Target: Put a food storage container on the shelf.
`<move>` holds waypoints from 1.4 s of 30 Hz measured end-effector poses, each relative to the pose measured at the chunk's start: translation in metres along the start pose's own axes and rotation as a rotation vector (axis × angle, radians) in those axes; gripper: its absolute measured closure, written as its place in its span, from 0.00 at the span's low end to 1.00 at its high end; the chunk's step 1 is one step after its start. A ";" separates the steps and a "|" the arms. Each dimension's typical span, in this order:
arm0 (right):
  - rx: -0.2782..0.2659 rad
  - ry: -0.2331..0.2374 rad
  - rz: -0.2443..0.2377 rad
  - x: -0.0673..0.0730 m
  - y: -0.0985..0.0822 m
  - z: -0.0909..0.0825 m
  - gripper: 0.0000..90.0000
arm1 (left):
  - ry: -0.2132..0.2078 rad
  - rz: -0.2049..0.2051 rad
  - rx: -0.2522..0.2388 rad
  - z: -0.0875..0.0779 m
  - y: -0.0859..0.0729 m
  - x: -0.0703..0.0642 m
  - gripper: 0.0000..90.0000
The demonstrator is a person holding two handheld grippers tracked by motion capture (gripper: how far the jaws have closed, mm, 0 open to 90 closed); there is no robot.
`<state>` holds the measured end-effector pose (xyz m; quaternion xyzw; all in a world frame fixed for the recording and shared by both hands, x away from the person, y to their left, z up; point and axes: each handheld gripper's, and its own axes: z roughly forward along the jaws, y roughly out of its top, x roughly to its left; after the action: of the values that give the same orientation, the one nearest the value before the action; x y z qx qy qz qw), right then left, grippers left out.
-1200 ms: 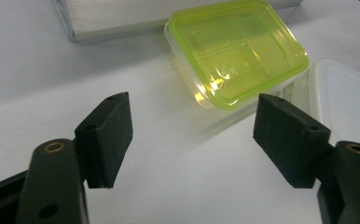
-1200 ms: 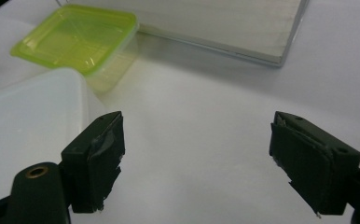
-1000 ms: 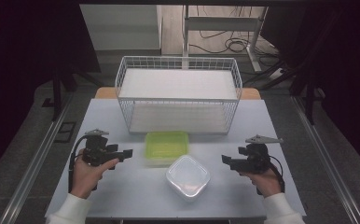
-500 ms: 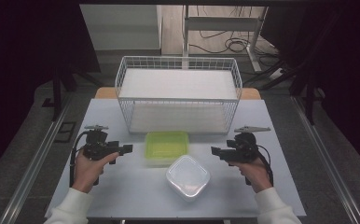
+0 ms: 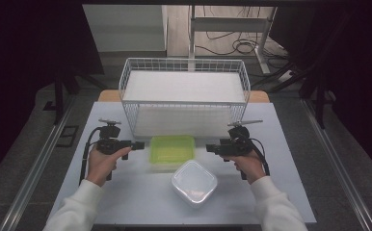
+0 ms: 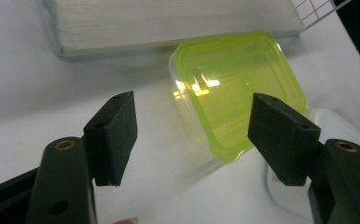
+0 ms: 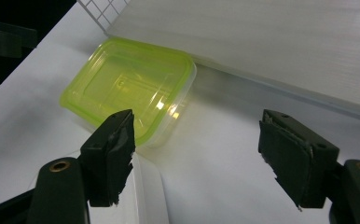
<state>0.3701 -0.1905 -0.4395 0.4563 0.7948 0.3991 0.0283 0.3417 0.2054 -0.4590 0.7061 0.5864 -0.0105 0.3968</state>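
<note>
A green-lidded clear container [image 5: 172, 149] lies on the white table in front of the wire basket [image 5: 184, 91]. My left gripper [image 5: 138, 144] points at its left side, just short of it, and my right gripper [image 5: 209, 148] points at its right side, also a little apart. Both are open; their jaws have just been closing a little, with nothing between the pads. In the left gripper view the green container [image 6: 236, 93] lies ahead of my gripper [image 6: 194, 123]. In the right gripper view the green container [image 7: 127, 93] sits ahead and left of my gripper [image 7: 201, 140].
A clear container with a whitish lid [image 5: 194, 183] sits close in front of the green one, toward the person. The basket's wire wall [image 7: 99, 7] and white floor stand right behind. The table edge [image 5: 280, 144] runs at the right.
Both hands have moved inward toward the green container, the left one rightward and the right one leftward. The containers and the basket have stayed put.
</note>
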 end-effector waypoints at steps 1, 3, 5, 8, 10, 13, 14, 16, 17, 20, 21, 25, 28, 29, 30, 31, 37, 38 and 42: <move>0.005 0.007 0.008 0.000 0.002 0.004 0.31 | -0.006 0.003 0.011 0.003 0.001 -0.001 0.38; 0.012 0.025 0.034 -0.001 0.004 0.010 0.33 | -0.013 0.005 0.028 0.009 0.003 -0.002 0.39; 0.022 0.044 0.058 -0.002 0.006 0.016 0.35 | -0.030 -0.008 0.044 0.015 0.005 -0.001 0.41; 0.042 0.048 0.056 -0.001 0.011 0.025 0.39 | -0.039 -0.038 0.053 0.023 0.007 0.002 0.43; 0.047 0.062 0.065 0.000 0.013 0.031 0.41 | -0.045 -0.053 0.066 0.028 0.007 0.004 0.44; 0.071 0.069 0.066 0.001 0.015 0.039 0.43 | -0.057 -0.065 0.083 0.034 0.008 0.004 0.46; 0.079 0.073 0.063 0.001 0.016 0.043 0.44 | -0.061 -0.074 0.085 0.036 0.008 0.004 0.46; 0.102 0.082 0.075 0.001 0.016 0.049 0.45 | -0.070 -0.085 0.094 0.039 0.008 0.005 0.46; 0.112 0.090 0.085 0.001 0.017 0.053 0.46 | -0.073 -0.091 0.096 0.041 0.008 0.005 0.46; 0.124 0.103 0.103 0.001 0.017 0.060 0.48 | -0.078 -0.098 0.103 0.043 0.008 0.004 0.47; 0.129 0.110 0.113 0.001 0.017 0.063 0.49 | -0.080 -0.100 0.103 0.044 0.008 0.004 0.47; 0.142 0.117 0.126 0.001 0.017 0.071 0.52 | -0.083 -0.104 0.108 0.046 0.008 0.006 0.49; 0.150 0.118 0.139 -0.001 0.016 0.076 0.53 | -0.086 -0.102 0.114 0.047 0.007 0.006 0.49; 0.154 0.121 0.146 -0.001 0.016 0.077 0.53 | -0.089 -0.104 0.115 0.048 0.007 0.006 0.50; 0.155 0.121 0.152 -0.002 0.016 0.079 0.53 | -0.093 -0.109 0.114 0.048 0.007 0.006 0.50; 0.159 0.123 0.152 -0.002 0.015 0.080 0.53 | -0.096 -0.111 0.112 0.048 0.007 0.006 0.50; 0.178 0.123 0.171 -0.004 0.014 0.086 0.56 | -0.090 -0.119 0.133 0.054 0.006 0.008 0.53; 0.177 0.125 0.178 -0.005 0.013 0.087 0.57 | -0.089 -0.124 0.136 0.055 0.006 0.009 0.54; 0.182 0.142 0.194 -0.007 0.013 0.090 0.61 | -0.101 -0.134 0.147 0.058 0.006 0.012 0.59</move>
<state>0.4202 -0.1375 -0.4942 0.5023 0.7799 0.3574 -0.1081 0.3761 0.1820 -0.5008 0.6912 0.6092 -0.1155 0.3711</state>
